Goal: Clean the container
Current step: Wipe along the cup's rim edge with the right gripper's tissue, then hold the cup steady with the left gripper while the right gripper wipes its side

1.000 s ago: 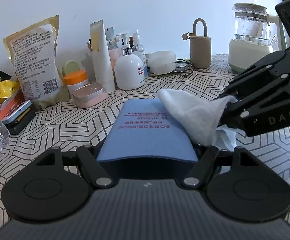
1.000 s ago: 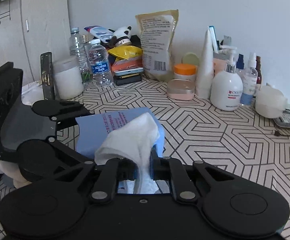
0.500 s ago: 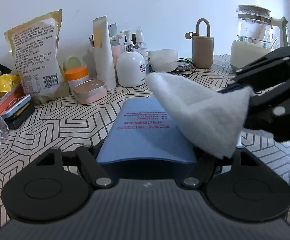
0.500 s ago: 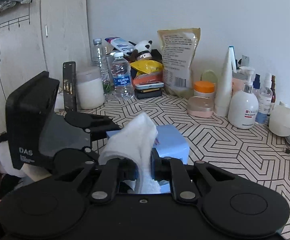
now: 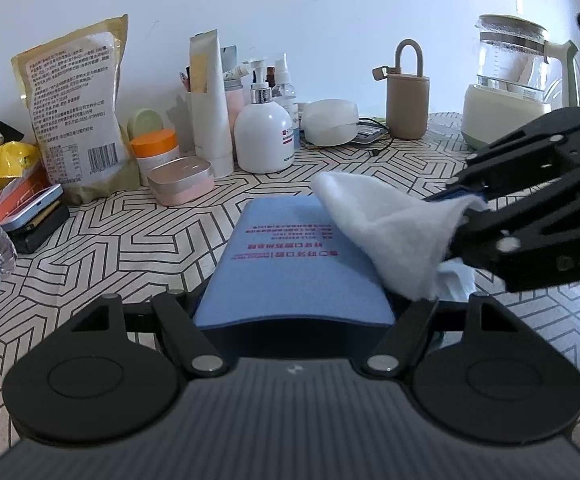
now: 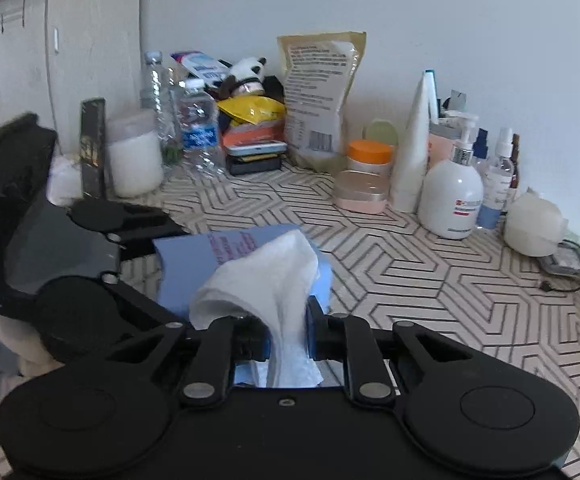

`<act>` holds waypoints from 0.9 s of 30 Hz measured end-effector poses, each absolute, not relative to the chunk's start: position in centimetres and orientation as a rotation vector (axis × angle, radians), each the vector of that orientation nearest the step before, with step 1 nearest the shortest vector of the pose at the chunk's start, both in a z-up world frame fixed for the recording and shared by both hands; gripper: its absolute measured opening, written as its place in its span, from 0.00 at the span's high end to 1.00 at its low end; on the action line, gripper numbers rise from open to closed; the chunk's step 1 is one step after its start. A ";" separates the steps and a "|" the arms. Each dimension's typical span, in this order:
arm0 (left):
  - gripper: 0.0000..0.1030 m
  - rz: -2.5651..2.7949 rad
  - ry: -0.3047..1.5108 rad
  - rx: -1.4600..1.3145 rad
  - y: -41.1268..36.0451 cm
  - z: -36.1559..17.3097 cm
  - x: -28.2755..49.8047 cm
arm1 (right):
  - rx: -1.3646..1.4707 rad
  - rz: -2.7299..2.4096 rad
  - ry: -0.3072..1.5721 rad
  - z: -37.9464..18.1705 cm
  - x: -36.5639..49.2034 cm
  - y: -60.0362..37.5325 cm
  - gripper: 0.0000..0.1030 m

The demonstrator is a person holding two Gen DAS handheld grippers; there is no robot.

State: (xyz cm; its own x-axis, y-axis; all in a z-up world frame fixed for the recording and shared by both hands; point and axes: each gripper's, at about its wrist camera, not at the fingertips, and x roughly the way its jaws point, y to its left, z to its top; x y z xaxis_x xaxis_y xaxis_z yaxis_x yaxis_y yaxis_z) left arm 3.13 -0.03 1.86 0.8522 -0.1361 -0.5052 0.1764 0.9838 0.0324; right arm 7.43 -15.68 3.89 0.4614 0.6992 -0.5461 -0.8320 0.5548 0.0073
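Observation:
A blue box with red print lies on the patterned table, and my left gripper is shut on its two long sides. In the right wrist view the box shows behind a white tissue, with the left gripper at the left. My right gripper is shut on that tissue, which bunches up between its pads. From the left wrist view the right gripper comes in from the right. There it holds the tissue over the box's right edge, touching the top. The left fingertips are hidden beside the box.
Along the wall stand a food pouch, an orange-lidded jar, a pink tin, a white pump bottle, a beige case and a kettle. Water bottles and a white jar crowd the left corner.
The right gripper lifted the tissue up from the box's right side, then brought it back down onto the box's right edge. The left gripper and box stayed put.

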 end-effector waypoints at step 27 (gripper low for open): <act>0.30 -0.179 0.512 0.097 -0.3 1.9 3.0 | -0.364 0.854 0.512 3.4 7.1 -14.6 0.77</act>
